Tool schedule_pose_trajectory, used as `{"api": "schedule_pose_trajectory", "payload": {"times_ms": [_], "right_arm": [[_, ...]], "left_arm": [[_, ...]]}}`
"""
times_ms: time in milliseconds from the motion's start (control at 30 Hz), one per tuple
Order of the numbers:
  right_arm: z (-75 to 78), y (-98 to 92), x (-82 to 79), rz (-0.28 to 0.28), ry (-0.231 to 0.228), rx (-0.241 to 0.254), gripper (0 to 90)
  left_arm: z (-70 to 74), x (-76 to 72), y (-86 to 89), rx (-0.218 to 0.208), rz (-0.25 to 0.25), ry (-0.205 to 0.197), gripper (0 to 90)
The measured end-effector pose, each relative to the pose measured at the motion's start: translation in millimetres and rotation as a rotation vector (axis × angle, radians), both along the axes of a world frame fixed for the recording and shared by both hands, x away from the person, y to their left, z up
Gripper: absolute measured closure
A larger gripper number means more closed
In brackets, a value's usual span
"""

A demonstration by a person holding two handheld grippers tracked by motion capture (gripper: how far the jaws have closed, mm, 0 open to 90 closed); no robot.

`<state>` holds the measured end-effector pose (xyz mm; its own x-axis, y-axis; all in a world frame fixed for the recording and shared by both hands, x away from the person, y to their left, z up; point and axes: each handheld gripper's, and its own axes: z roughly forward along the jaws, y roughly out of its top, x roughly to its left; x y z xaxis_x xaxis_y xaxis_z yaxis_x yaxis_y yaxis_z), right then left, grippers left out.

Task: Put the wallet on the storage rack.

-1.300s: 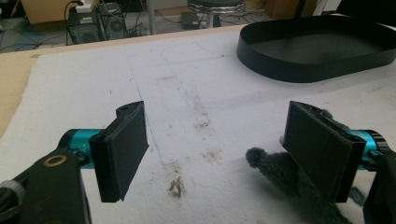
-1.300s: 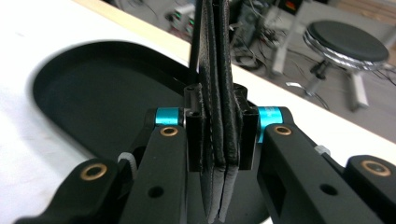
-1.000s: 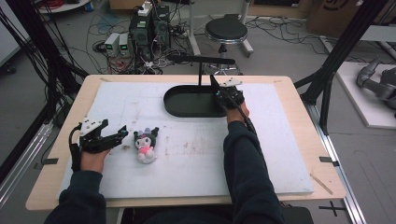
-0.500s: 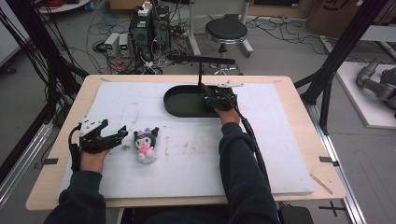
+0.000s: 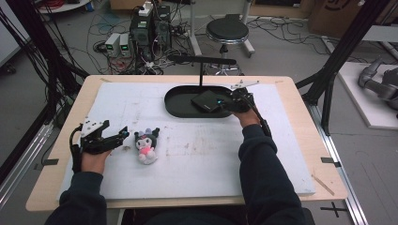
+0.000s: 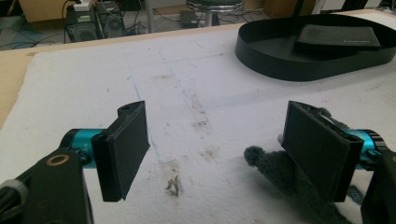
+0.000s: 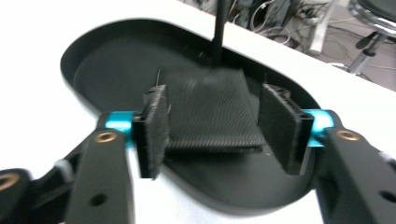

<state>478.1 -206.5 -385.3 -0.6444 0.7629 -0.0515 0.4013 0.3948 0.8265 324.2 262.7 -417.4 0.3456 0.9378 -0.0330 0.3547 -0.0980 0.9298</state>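
Note:
A black wallet (image 5: 206, 101) lies flat in the black oval tray (image 5: 176, 101). My right gripper (image 5: 225, 104) hovers at the wallet's right edge. In the right gripper view the wallet (image 7: 210, 107) sits on the tray floor (image 7: 107, 70) between the pads of the right gripper (image 7: 219, 126). Those jaws have just been opening, then closing slightly, and the pads do not press on it. My left gripper (image 5: 123, 136) rests open on the mat, pointing at a small plush toy (image 5: 145, 146). The toy's grey fur (image 6: 271, 163) touches the right jaw of the left gripper (image 6: 217, 126).
A white mat (image 5: 202, 154) covers most of the wooden table. A black post with a crossbar (image 5: 202, 60) stands just behind the tray. The left gripper view shows the tray wall (image 6: 280, 60) and the wallet (image 6: 338, 37) far off. Floor clutter lies beyond the table.
The right gripper's jaws have opened off the wallet, which now lies in the tray, and that hand has drawn back a little to the right. The left hand has stayed still.

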Motion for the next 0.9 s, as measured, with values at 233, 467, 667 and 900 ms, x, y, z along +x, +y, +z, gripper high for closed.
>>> {"api": "schedule_pose_trajectory", "payload": {"times_ms": [233, 467, 667, 900], "right_arm": [[-19.7, 16.0, 4.4, -0.007, 0.055, -0.119, 46.2], [-40.1, 28.6, 16.9, -0.081, 0.093, -0.157, 44.9], [-27.9, 12.9, 12.8, -0.079, 0.091, -0.040, 41.4], [-7.0, -36.6, -11.2, -0.058, 0.065, 0.057, 36.3]], "left_arm": [[0.0, -1.0, -0.8, -0.001, 0.007, -0.001, 22.6], [-0.4, -0.2, -1.0, -0.001, 0.003, -0.001, 22.6], [-1.2, 0.7, -0.4, -0.009, 0.000, -0.002, 22.6], [-0.4, 1.3, -5.2, -0.026, -0.031, -0.011, 22.6]]}}
